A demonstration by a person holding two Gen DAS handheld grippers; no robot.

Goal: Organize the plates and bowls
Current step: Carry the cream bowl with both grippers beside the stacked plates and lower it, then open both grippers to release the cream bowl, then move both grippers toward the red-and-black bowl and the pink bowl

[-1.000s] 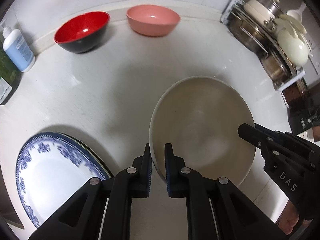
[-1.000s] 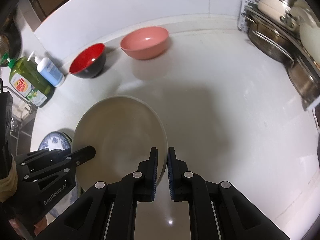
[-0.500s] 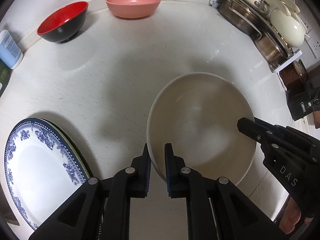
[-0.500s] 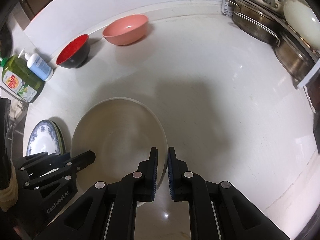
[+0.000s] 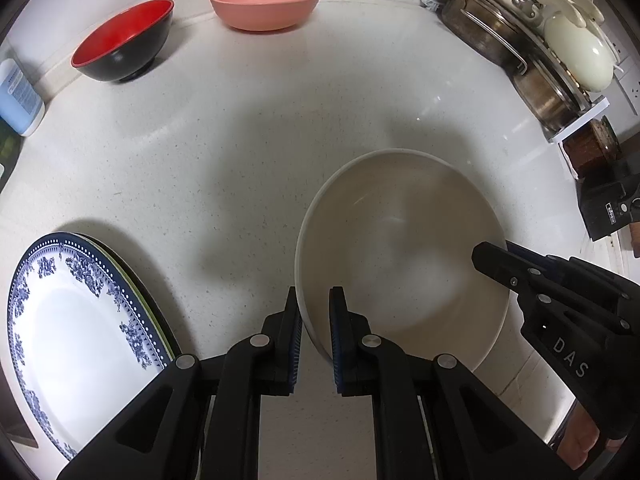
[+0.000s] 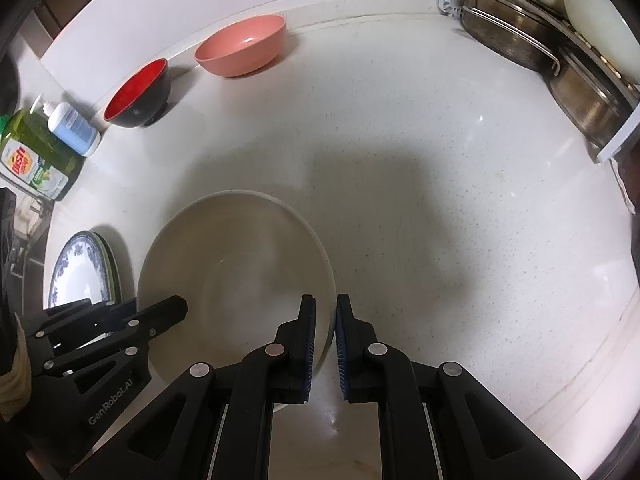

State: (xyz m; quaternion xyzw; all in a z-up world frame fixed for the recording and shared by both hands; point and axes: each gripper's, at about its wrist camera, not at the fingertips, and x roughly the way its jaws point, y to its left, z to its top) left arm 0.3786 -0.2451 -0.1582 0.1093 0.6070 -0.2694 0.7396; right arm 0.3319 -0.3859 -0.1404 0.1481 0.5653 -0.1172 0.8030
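Cream bowl [image 5: 400, 248] is sitting between my two tools, over the speckled white bench [image 5: 224, 152]; whether its base is touching the surface I cannot tell. I am pinching its near-left rim with my left tool [image 5: 314, 312], the blue pads closed tight on the wall, one finger inside the bowl and one outside. My right tool [image 6: 325, 322] is gripping the opposite rim in the same way, closed almost fully with only the thin wall between its pads. In the left wrist view the right tool is reaching in from the right edge, and a bit of my hand is showing below it.

Just beside the bowl, on my left, a blue-patterned plate [image 5: 76, 328] is lying on top of a darker-rimmed plate [image 5: 128, 264], apart from the bowl. Well beyond, against the back wall, a red-and-black bowl [image 5: 124, 40] and a pink bowl [image 5: 266, 2] are standing upright next to each other, not touching. Left of the red one, a blue pump bottle [image 6: 74, 126] and a green dish-soap bottle [image 6: 36, 152] are standing together at the bench's edge. On the far right, a rack [image 5: 528, 60] is holding metal pots and pale lids.
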